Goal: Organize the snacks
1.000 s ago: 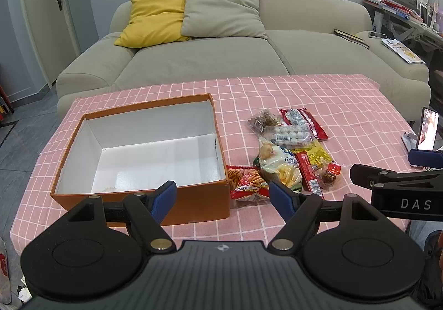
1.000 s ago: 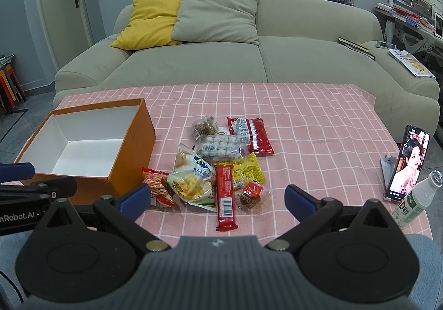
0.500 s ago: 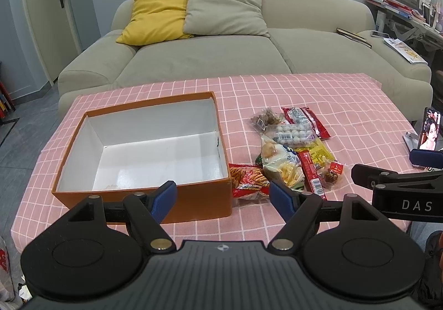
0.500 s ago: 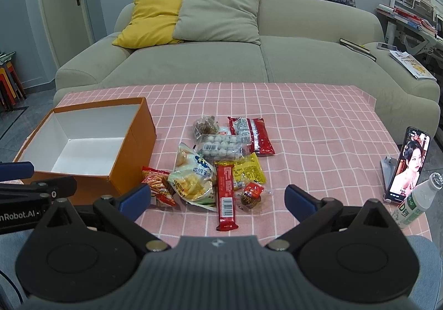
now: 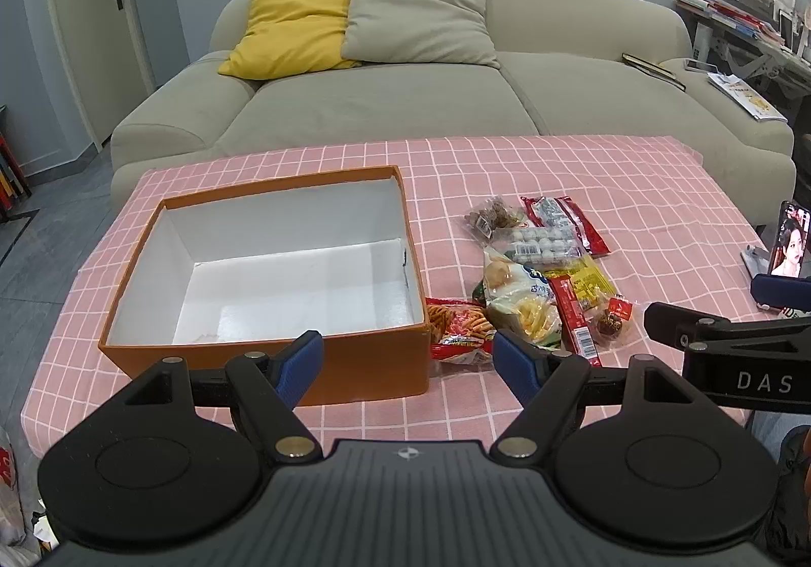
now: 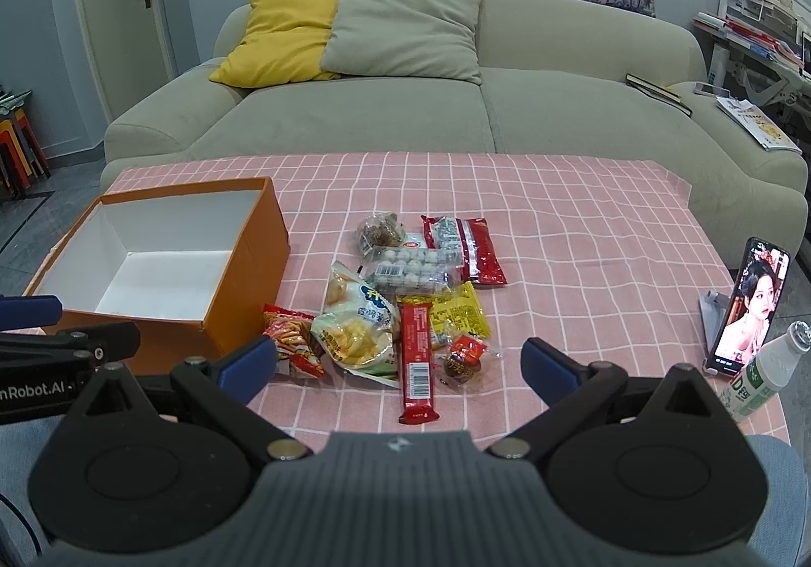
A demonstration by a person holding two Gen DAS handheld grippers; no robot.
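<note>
Little has moved since the earlier frames: both views sit a touch farther forward over the pink checked tabletop [image 6: 583, 222], and the snacks lie where they lay before.

The left tongs [image 5: 408, 356] hover at the near edge of the tabletop with their blue fingers wide apart and nothing between them; one finger [image 5: 299, 364] shows in front of the near wall of the orange box [image 5: 365, 367]. The right tongs [image 6: 398, 364] hang over the near edge too, spread wide and holding nothing, with the snack pile straight ahead of them.

The orange box stands open on the left part of the tabletop, its white inside bare. Just to its right lies the pile of snacks. A red chip packet [image 6: 291, 336] lies nearest the box corner, partly under a pale puffed-snack bag [image 6: 357, 324]. Beside that bag lies a long red bar [image 6: 416, 354] pointing toward the camera, with a yellow packet [image 6: 458, 313] and a small red-wrapped sweet [image 6: 464, 356] to its right. Farther back lie a clear tray of white balls [image 6: 410, 269], a red packet [image 6: 469, 248] and a small bag of brown nuts [image 6: 379, 228].

At the right edge a phone [image 6: 752, 303] leans on a stand with its screen lit, and a white bottle [image 6: 768, 372] lies tilted just beside it. A beige sofa [image 6: 405, 111] with a yellow cushion [image 6: 284, 37] stands behind the tabletop.
</note>
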